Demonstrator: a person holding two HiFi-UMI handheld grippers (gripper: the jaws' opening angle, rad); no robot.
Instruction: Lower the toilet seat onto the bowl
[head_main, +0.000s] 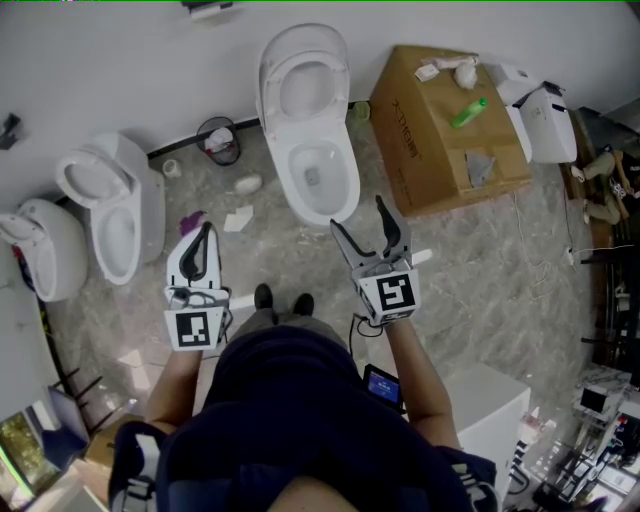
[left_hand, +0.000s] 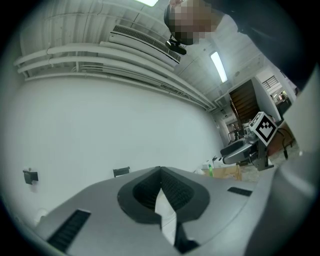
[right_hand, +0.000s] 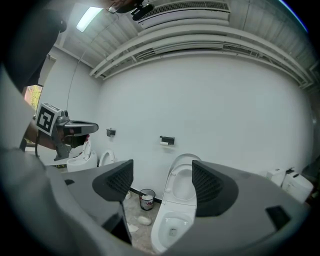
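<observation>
Toilet seat (right_hand: 171, 186) stands raised, well beyond right gripper (right_hand: 161, 162), jaws spread; left gripper (left_hand: 161, 172), jaws pressed together.

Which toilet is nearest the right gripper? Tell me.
The toilet beside the cardboard box, directly ahead of the right gripper with open fingers; the other two stand left of the waste bin.

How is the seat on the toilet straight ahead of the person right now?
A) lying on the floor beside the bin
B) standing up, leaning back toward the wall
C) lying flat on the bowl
B: the toilet seat stands raised behind the uncovered bowl.
</observation>
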